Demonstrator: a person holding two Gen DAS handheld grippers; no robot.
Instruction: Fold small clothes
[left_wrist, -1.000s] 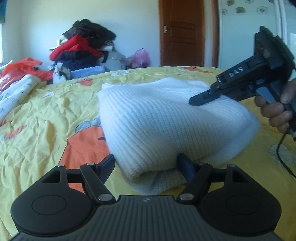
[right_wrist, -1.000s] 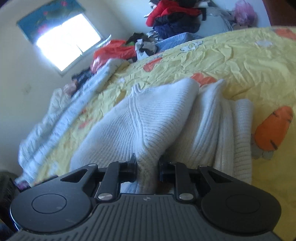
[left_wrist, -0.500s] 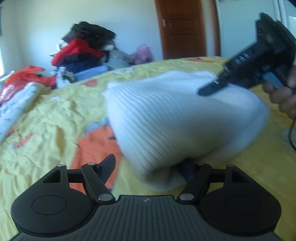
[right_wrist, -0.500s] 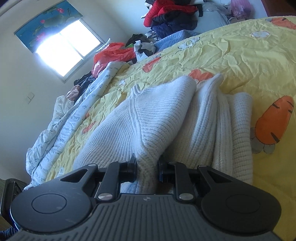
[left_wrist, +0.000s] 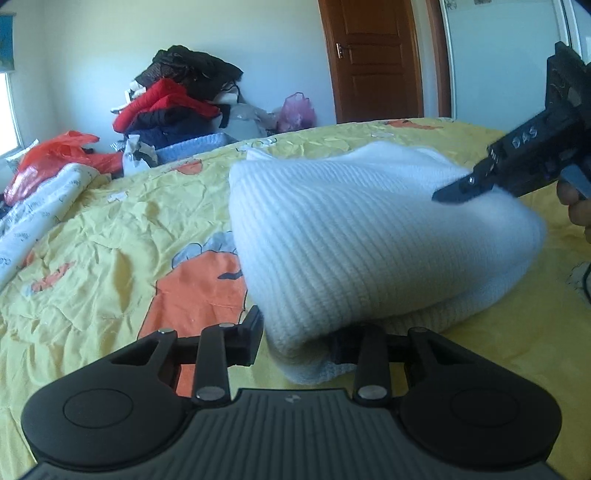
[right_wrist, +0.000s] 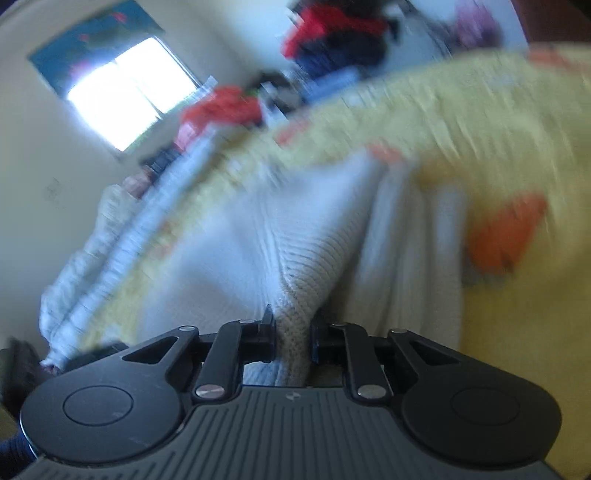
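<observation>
I am pinching the white sweater (right_wrist: 295, 258) in my right gripper (right_wrist: 293, 341) to carry its fold; my left gripper (left_wrist: 295, 338), jaws apart, is probably steadying the hem.

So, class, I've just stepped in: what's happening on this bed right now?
A person is folding a white knit sweater on a yellow cartoon-print bedsheet, with a handheld tool in each hand. The right tool is shut on a bunched fold of the knit. The left tool has the sweater's near edge between its parted fingers, gripping nothing yet. The right view is motion-blurred. A pile of clothes sits behind the bed.
</observation>
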